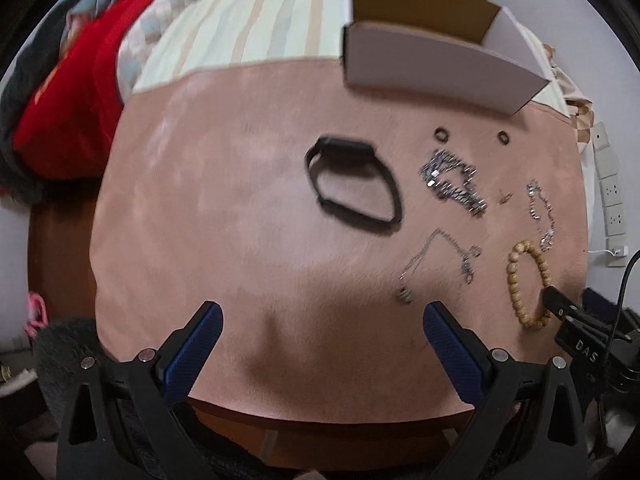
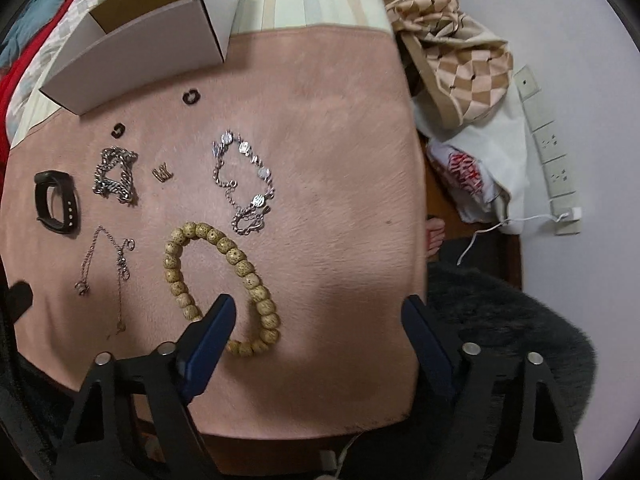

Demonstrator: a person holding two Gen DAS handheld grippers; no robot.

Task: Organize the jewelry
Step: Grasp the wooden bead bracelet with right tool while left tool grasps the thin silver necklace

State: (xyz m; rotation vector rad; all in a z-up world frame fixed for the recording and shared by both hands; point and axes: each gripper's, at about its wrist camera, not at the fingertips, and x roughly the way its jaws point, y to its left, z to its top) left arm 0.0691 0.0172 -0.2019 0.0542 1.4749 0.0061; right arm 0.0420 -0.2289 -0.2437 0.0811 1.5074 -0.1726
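Jewelry lies on a pink mat (image 1: pixel 224 216). A black wristband (image 1: pixel 354 184) lies ahead of my open, empty left gripper (image 1: pixel 322 312). A thick silver chain (image 1: pixel 452 182), a thin necklace (image 1: pixel 438 258) and a wooden bead bracelet (image 1: pixel 526 284) lie to its right. In the right wrist view, my right gripper (image 2: pixel 318 304) is open and empty; its left finger (image 2: pixel 212 336) is over the bead bracelet (image 2: pixel 224 284). A charm chain (image 2: pixel 244 184), thick chain (image 2: pixel 116 176), thin necklace (image 2: pixel 104 264), two dark rings (image 2: pixel 191 97) and the wristband (image 2: pixel 56 202) lie beyond.
An open white cardboard box (image 1: pixel 436 56) stands at the mat's far edge; it also shows in the right wrist view (image 2: pixel 140 56). A striped cloth (image 1: pixel 248 36) and red clothing (image 1: pixel 76 92) lie beyond left. A checkered bag (image 2: pixel 452 52) and wall sockets (image 2: pixel 552 148) are at right.
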